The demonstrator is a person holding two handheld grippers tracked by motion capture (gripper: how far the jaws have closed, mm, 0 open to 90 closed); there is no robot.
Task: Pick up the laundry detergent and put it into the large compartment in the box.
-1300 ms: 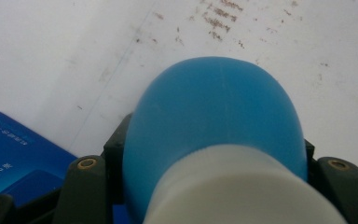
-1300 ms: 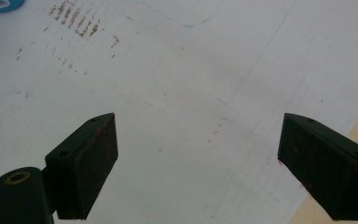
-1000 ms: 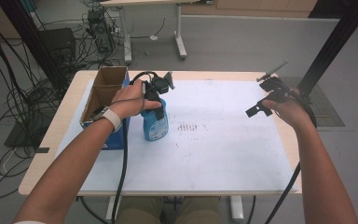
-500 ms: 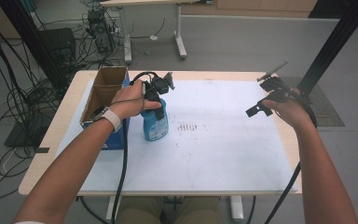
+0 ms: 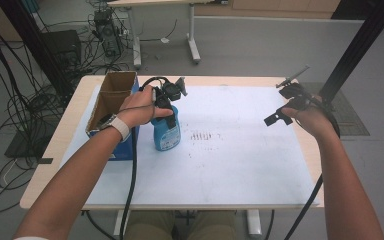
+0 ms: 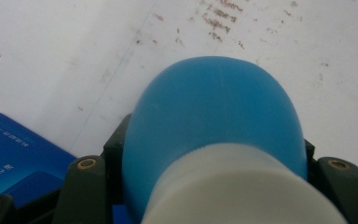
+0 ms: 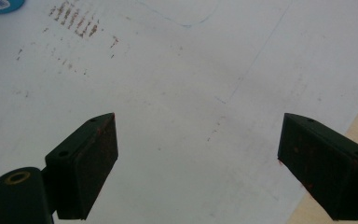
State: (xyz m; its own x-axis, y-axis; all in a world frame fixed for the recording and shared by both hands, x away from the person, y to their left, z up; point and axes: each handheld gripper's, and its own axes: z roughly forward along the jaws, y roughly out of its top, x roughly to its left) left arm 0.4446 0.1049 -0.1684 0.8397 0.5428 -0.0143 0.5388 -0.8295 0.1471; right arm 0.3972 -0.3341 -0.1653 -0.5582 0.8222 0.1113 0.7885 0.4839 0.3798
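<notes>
Left gripper [image 5: 169, 96], high view: clenched on the neck of the bottle [image 5: 166, 132], coming down on it from above; my left hand [image 5: 141, 107] sits just behind.
Bottle, high view: blue, upright on the white mat [image 5: 230, 170], its base touching the mat, just right of the box [image 5: 111, 107].
Bottle axis, high view: vertical, in line with my gripper, so I judge the coming lift to be straight up.
Right gripper [image 5: 290, 102], high view: released, jaws apart and holding nothing, raised over the mat's right edge, well apart from the bottle.
Nearer hand: left, already on the bottle; the right would have to cross the mat.

Left gripper [image 6: 214, 196], left gripper view: jaws on either side of the bottle's [image 6: 214, 121] white collar, pressing it.
Bottle, left gripper view: blue shoulder bulging below the collar, mat [image 6: 65, 51] beyond it, box [image 6: 18, 154] corner at lower left.

Right gripper [image 7: 198, 163], right gripper view: jaws wide, bare mat [image 7: 191, 84] between them.
Bottle [image 7: 0, 5], right gripper view: a blue edge at the far upper left, past the brown specks [image 7: 72, 21].
</notes>
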